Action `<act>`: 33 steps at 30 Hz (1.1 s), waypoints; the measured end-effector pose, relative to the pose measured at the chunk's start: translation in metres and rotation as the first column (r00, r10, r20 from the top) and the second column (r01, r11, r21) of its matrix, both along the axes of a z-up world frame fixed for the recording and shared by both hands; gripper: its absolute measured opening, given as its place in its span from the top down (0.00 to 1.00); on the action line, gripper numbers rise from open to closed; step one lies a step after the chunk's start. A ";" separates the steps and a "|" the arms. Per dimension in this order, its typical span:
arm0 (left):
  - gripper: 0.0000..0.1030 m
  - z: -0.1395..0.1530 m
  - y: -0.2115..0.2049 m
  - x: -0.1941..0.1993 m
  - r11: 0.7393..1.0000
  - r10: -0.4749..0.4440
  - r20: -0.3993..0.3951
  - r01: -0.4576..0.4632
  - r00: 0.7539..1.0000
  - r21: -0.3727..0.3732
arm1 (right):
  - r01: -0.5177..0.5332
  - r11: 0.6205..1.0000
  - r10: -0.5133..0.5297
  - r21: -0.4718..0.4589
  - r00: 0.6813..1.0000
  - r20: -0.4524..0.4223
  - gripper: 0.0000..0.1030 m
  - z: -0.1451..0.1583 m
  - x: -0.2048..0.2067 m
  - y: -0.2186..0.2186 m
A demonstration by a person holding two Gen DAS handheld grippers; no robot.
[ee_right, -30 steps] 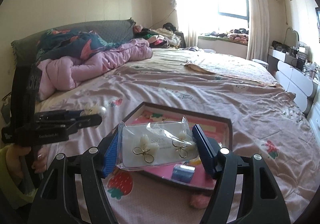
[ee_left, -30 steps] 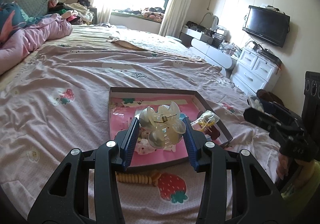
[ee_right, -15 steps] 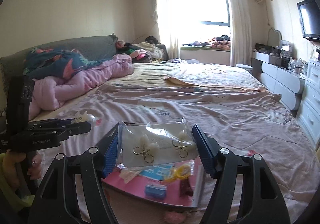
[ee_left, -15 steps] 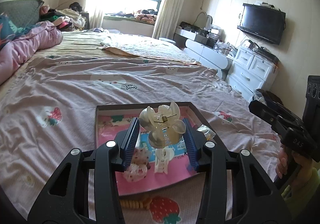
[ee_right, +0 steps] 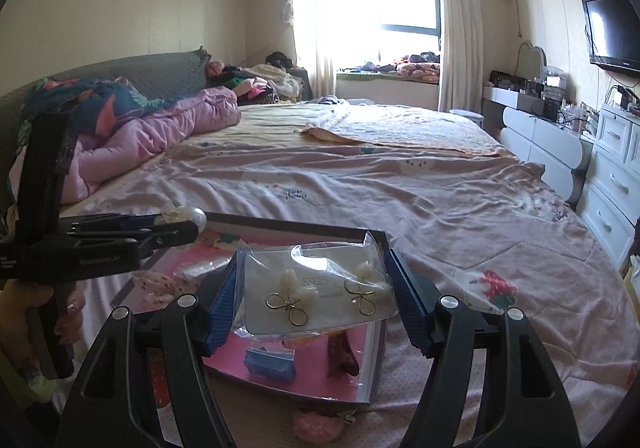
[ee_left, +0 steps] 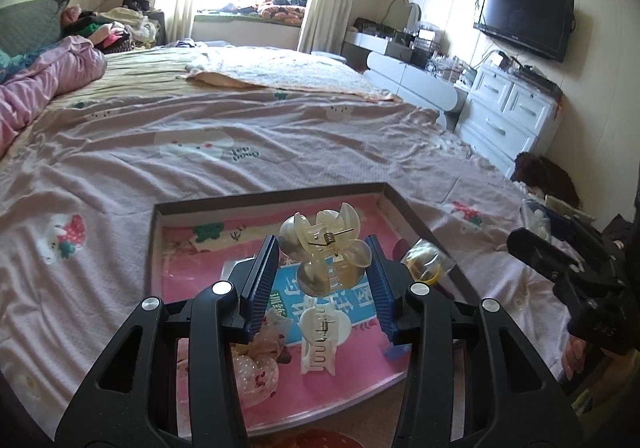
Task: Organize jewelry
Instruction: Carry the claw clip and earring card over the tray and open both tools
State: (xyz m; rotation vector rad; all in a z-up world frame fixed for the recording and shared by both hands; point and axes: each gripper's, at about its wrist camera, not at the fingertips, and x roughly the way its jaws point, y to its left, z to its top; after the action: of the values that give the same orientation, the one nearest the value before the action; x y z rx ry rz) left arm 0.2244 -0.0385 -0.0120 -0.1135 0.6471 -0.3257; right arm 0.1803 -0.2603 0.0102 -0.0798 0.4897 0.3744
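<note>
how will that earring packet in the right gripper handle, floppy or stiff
The earring packet is probably semi-stiff: a flat card inside keeps its shape between the right gripper pads. Its clear plastic sleeve looks crinkly and slick, so it may slip. It seems very light, likely to flutter when dropped over the tray.

Both grippers, left (ee_left: 324, 272) and right (ee_right: 310, 298), angle downward, jaws clamped.

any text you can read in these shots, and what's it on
"S925": earring card in the clear bag held by the right gripper.
Blue label in the tray: large characters, seen upside down, unreadable.
Bedsheet print: upside down, too small.
Left gripper body lettering: blurred.
</note>
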 end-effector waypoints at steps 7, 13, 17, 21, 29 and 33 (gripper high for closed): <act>0.66 -0.024 -0.004 0.017 1.000 0.002 -0.057 -0.001 0.998 0.020 | -0.018 0.999 0.016 -0.044 0.999 -0.051 0.36 -0.021 0.008 0.014; 0.66 -0.039 -0.003 0.026 1.000 0.009 -0.094 -0.006 0.996 0.028 | -0.027 0.997 0.018 -0.074 0.993 -0.115 0.36 -0.046 0.018 0.026; 0.66 -0.044 -0.003 0.029 1.000 0.007 -0.110 -0.004 0.994 0.030 | -0.037 0.995 0.025 -0.094 0.992 -0.127 0.36 -0.054 0.022 0.032; 0.66 -0.047 -0.002 0.032 0.999 0.015 -0.124 -0.011 0.992 0.035 | -0.050 0.994 0.036 -0.100 0.989 -0.141 0.36 -0.060 0.027 0.038; 0.63 -0.052 0.003 0.034 0.999 0.026 -0.140 -0.022 0.990 0.034 | -0.066 0.990 0.045 -0.121 0.985 -0.169 0.35 -0.073 0.038 0.049; 0.57 -0.048 0.004 0.031 0.999 0.032 -0.128 -0.027 0.991 0.037 | -0.064 0.990 0.041 -0.126 0.982 -0.182 0.32 -0.077 0.040 0.049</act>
State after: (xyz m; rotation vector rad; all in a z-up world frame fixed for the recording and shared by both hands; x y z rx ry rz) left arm 0.2552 -0.0346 -0.0597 -0.1111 0.7779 -0.2798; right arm 0.2199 -0.2114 -0.0666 -0.1886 0.6912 0.4027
